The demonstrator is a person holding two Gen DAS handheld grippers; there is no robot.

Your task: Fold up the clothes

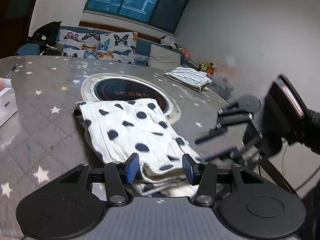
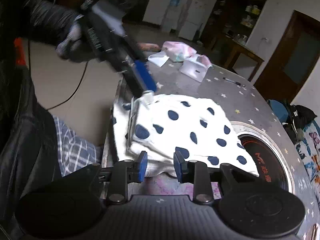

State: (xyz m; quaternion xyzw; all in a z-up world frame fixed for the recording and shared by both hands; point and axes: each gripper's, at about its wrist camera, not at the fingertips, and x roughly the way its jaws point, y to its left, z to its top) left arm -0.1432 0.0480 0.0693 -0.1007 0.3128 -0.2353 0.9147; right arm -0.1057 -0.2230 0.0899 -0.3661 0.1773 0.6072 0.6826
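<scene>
Both sets of jaws stand apart: the left gripper (image 1: 160,168) straddles the near edge of the polka-dot garment (image 1: 132,128), seemingly not pinching it, and the right gripper (image 2: 160,165) likewise. The garment lies on the star-patterned table (image 1: 44,92), its far end overlapping the round cooktop (image 1: 120,92).

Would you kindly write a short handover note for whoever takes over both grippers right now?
Left gripper: open, fingers straddling the near edge of the polka-dot garment, not clamped.
Right gripper: open, at another edge of the same garment, not clamped.
The garment lies partly folded on the star-patterned table, overlapping the round cooktop.
Done: a striped garment sits folded at the far edge.
Left: grip both edges, finish folding, and stack it.
</scene>
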